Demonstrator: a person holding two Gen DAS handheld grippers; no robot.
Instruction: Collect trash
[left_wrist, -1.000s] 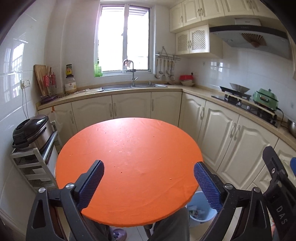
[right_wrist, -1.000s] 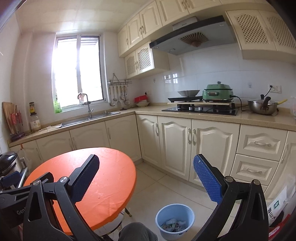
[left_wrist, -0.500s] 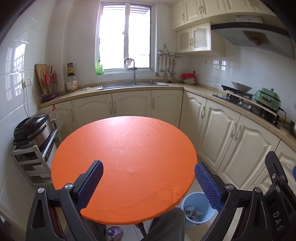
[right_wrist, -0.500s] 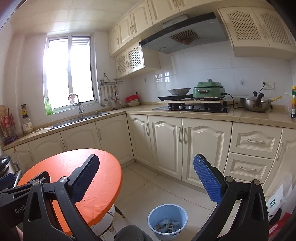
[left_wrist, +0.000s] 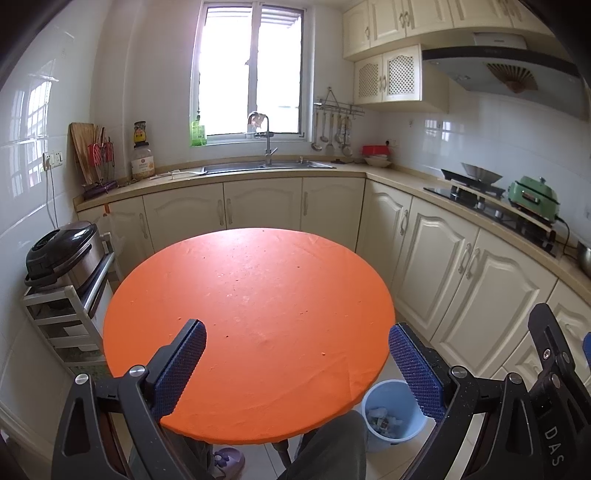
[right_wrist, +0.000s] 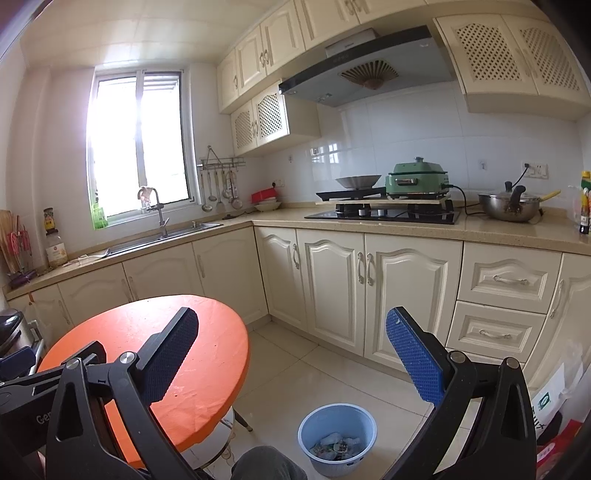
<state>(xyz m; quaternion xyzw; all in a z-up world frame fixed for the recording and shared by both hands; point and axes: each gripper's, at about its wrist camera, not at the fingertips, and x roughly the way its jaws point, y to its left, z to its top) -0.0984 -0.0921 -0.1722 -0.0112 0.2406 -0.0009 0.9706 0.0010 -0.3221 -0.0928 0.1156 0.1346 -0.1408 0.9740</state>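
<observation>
Left gripper (left_wrist: 297, 363) and right gripper (right_wrist: 291, 356): black triangular frames with silver pivot screws, fitted with blue dimple-textured pads (right_wrist: 415, 360). White lettering "DAS" marks one black frame. The person wears grey trousers (left_wrist: 332, 448).

Orange table (left_wrist: 258, 295), pale-blue bin (right_wrist: 338, 428) w/ mixed, maybe white trash (right_wrist: 334, 445), cream cabinets (right_wrist: 332, 291), green cooker (right_wrist: 415, 181).

Kitchen background: window (left_wrist: 251, 70) over sink (left_wrist: 266, 167) with tap (left_wrist: 266, 140). Jar (left_wrist: 142, 162) and knife rack (left_wrist: 99, 158) on left counter. Utensils (left_wrist: 334, 131) hang on rail. Red bowl stack (left_wrist: 376, 155) in corner. Wok (right_wrist: 358, 181) and green pot (right_wrist: 416, 179) on hob (right_wrist: 384, 214), range hood (right_wrist: 365, 70) above. Steel pan (right_wrist: 511, 206) right of hob. Rice cooker (left_wrist: 62, 254) on white rack (left_wrist: 70, 314). Cream cabinets (right_wrist: 332, 288). Tiled floor (right_wrist: 332, 373).
</observation>
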